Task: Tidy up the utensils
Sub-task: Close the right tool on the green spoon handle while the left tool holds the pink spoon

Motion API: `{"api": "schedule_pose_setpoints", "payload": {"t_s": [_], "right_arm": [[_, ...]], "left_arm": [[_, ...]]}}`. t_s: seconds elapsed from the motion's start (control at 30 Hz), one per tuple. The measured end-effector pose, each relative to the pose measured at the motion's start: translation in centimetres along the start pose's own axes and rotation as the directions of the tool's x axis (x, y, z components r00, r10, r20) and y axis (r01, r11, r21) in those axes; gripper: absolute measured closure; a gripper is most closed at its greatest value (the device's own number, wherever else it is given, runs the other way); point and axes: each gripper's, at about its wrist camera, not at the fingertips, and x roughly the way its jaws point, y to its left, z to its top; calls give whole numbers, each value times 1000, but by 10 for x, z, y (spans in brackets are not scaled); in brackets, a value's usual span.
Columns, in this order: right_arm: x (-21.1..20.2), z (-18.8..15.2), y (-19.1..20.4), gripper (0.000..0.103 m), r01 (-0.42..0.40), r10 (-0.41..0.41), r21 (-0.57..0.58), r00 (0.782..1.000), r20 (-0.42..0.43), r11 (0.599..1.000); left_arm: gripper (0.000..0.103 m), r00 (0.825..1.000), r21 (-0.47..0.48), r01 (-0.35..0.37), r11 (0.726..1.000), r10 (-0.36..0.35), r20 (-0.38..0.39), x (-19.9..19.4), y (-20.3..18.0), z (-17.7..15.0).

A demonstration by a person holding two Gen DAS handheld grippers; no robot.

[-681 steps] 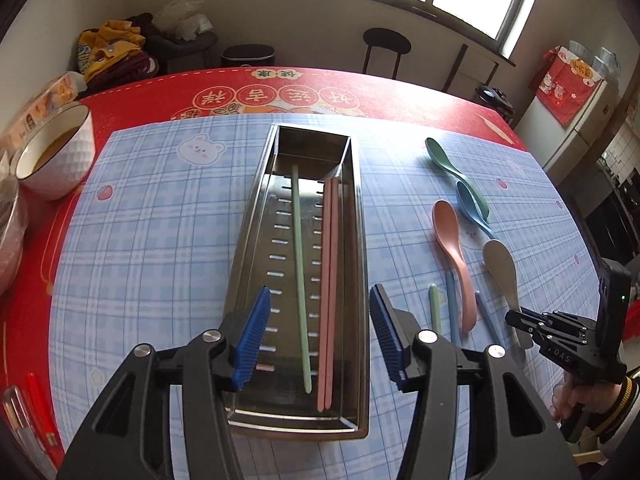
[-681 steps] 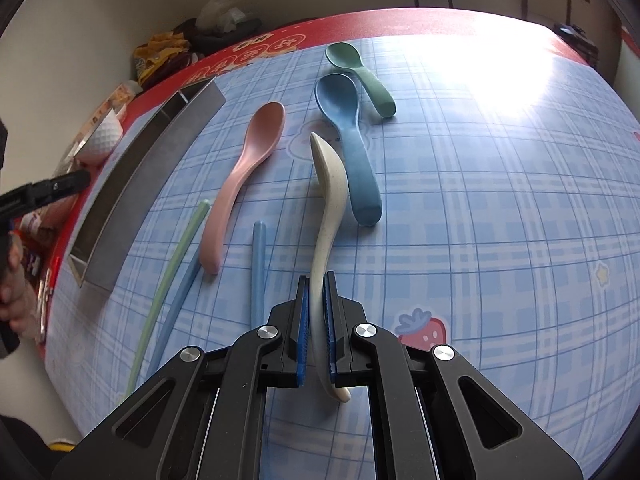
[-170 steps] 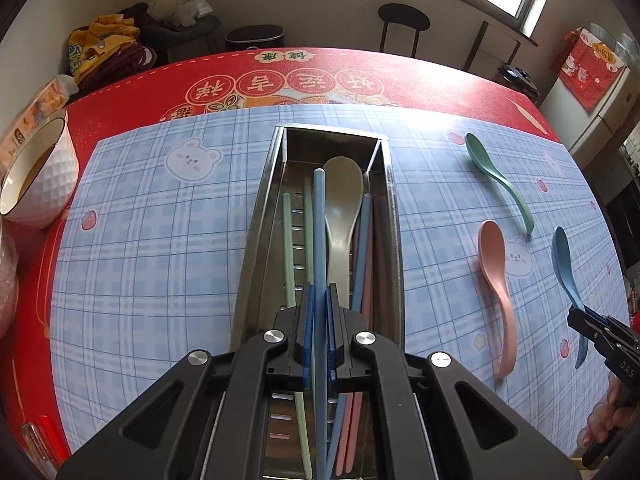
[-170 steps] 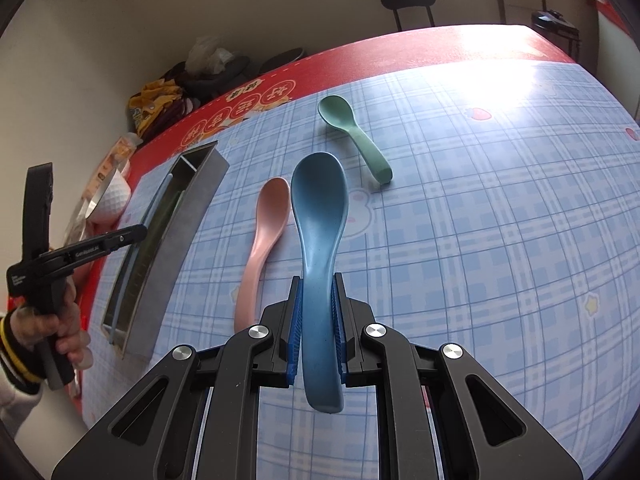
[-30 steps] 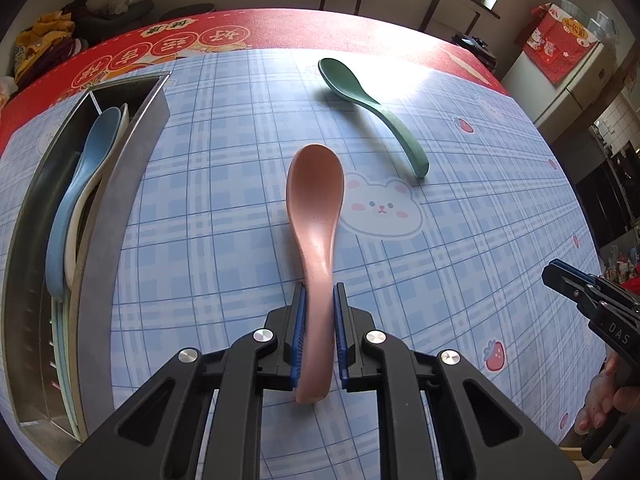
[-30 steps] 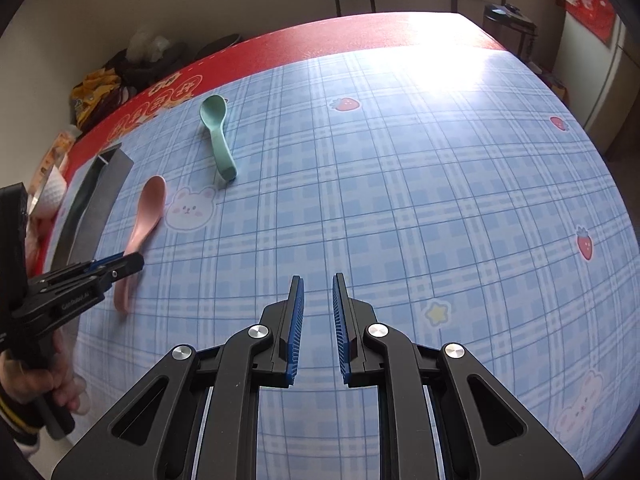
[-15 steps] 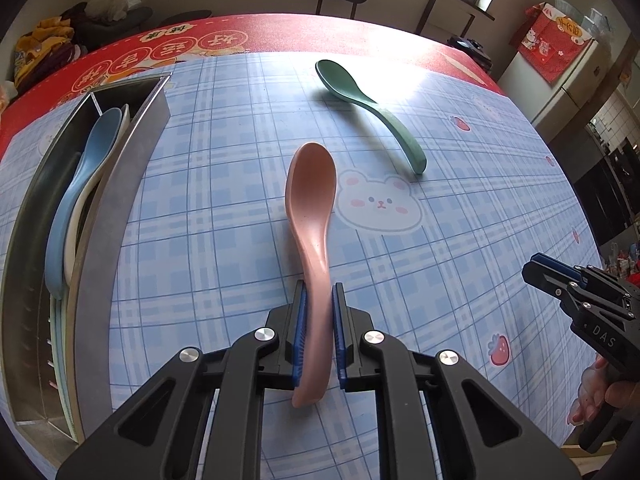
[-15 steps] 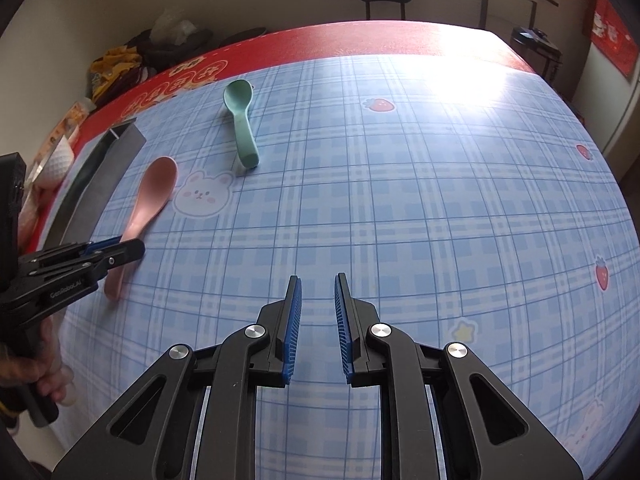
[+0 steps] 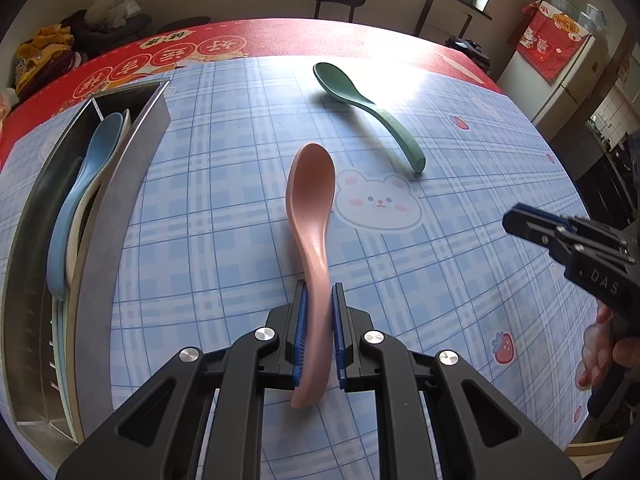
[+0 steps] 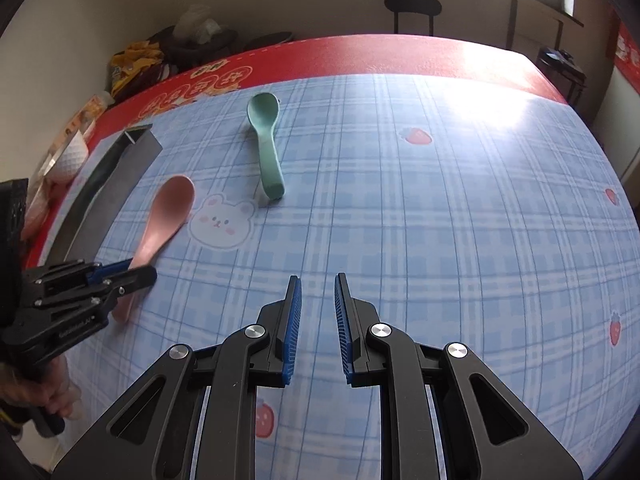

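My left gripper [image 9: 320, 292] is shut on the handle of a pink spoon [image 9: 310, 184], whose bowl points away over the blue checked cloth. I cannot tell whether the bowl touches the cloth. A green spoon [image 9: 360, 100] lies further back and to the right. In the right wrist view the pink spoon [image 10: 168, 208] and the left gripper [image 10: 136, 272] are at the left, and the green spoon [image 10: 266, 140] lies ahead. My right gripper [image 10: 316, 280] hovers over bare cloth, jaws a narrow gap apart with nothing between them.
A long metal tray [image 9: 120, 200] stands at the left with a blue spoon [image 9: 80, 200], a cream one and several chopsticks in it. A white bowl [image 10: 70, 158] sits beyond the tray on the red table. A person's hand [image 9: 600, 352] holds the right gripper.
The right gripper has swung in toward the spoons, so it shows larger in the left wrist view. The left gripper stays put, still shut on the pink spoon.
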Motion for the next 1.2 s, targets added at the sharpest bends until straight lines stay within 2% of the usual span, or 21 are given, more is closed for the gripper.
{"api": "schedule_pose_setpoints", "payload": {"t_s": [0.07,0.17,0.3,0.47,0.73,0.8,1.0,1.2], "right_arm": [[6,21,5,85,-21,22,-28,999,33,999],[18,52,11,78,-52,55,-54,997,57,997],[41,81,21,78,-88,90,-73,996,29,993],[67,96,27,78,-117,115,-60,993,-29,991],[89,94,27,79,-100,95,-46,990,-103,994],[89,91,27,88,-100,95,-48,989,-111,994],[74,80,22,89,-100,98,-11,991,-87,995],[49,53,15,89,-111,114,65,992,-53,992]], "left_arm": [[91,1000,-7,1,1000,-1,3,0,0,-1],[92,1000,-20,7,1000,-6,6,-1,2,-1],[92,1000,-14,0,1000,0,5,-1,1,-1],[92,1000,1,-6,1000,6,-2,-1,-2,0],[92,1000,-5,16,1000,-16,1,0,3,-1],[91,1000,-6,20,1000,-20,1,0,3,-1],[91,1000,-7,23,1000,-23,0,0,3,-1],[92,1000,9,11,1000,-11,-3,1,0,0]]}}
